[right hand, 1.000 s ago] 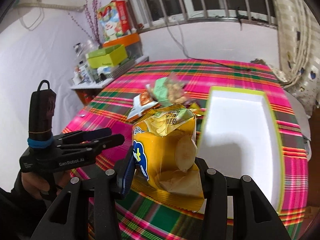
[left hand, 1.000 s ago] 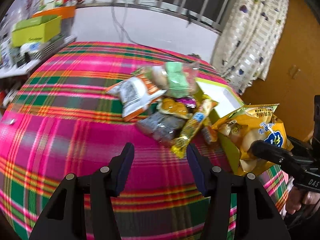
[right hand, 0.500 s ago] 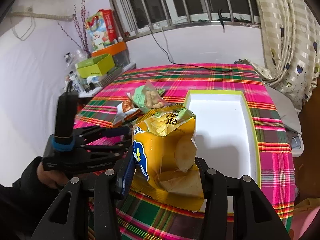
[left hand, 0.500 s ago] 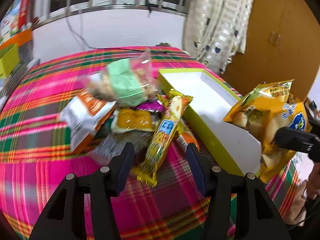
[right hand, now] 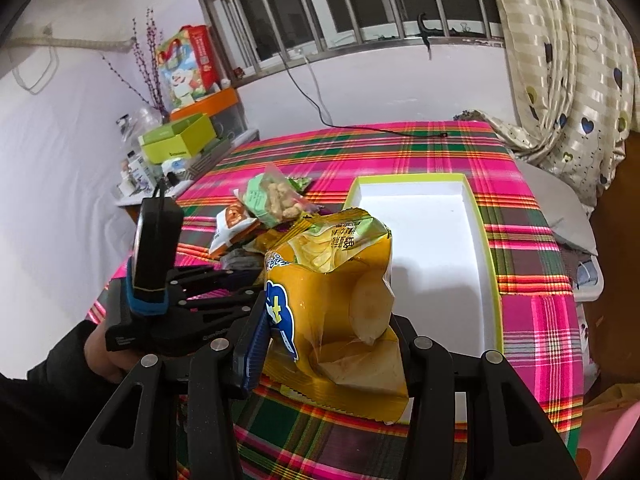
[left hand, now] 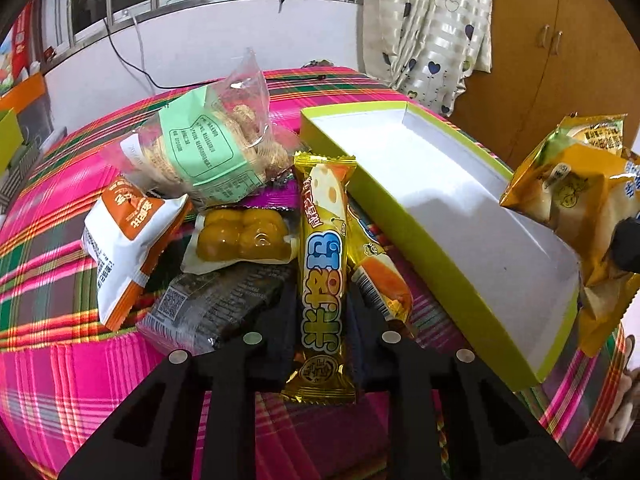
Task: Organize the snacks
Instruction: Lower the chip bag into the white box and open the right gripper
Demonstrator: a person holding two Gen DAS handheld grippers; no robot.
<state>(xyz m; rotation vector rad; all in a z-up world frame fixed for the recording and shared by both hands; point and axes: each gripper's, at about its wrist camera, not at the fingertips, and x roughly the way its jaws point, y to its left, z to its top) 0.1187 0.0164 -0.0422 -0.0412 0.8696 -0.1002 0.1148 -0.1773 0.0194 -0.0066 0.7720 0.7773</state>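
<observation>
The left gripper (left hand: 322,320) jaws have just closed low on the long yellow snack bar (left hand: 322,264), a light, slippery, crushable wrapper. The right gripper (right hand: 328,332) jaws, half open, pinch the puffy yellow chip bag (right hand: 340,304) by its lower body beside the white box (right hand: 436,248).

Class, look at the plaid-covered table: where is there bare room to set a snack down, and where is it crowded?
Free: the white floor of the green-rimmed cardboard box, and the bare pink plaid tablecloth between the box and the window wall. Crowded: the heap of snack packets left of the box.

Snack packets (left hand: 224,216) are lying heaped beside the green-rimmed white box (left hand: 448,216) (open, bare inside), which is sitting near the table's right edge.
</observation>
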